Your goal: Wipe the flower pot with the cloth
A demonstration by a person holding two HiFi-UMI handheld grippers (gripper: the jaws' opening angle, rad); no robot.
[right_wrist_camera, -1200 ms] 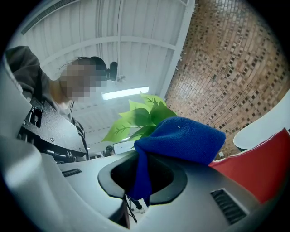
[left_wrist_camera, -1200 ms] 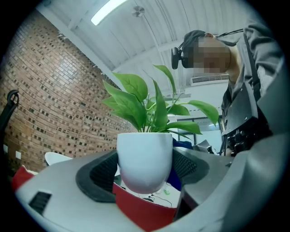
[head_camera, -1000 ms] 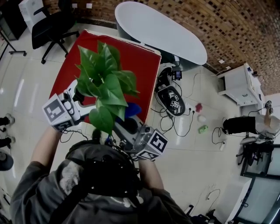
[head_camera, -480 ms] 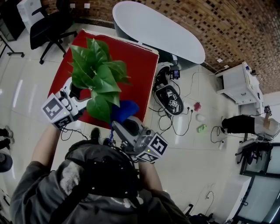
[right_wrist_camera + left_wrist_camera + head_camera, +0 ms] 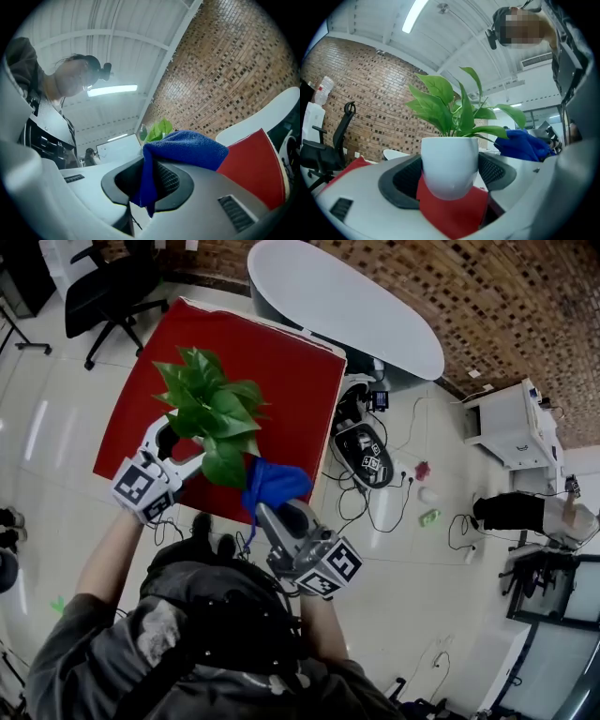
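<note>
Wiping looked about to begin: left gripper (image 5: 172, 446) clamped the flower pot (image 5: 450, 164) mid-frame, right gripper (image 5: 269, 510) pinched the cloth (image 5: 275, 482) beside it; next, press cloth against its wall.

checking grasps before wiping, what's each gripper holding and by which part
Left gripper holds the white flower pot by its rounded lower body. Right gripper pinches the blue cloth by a fold.

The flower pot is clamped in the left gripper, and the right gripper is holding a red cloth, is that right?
Not quite. The cloth in the right gripper is blue, not red, as the right gripper view shows. The flower pot is indeed clamped in the left gripper.
</note>
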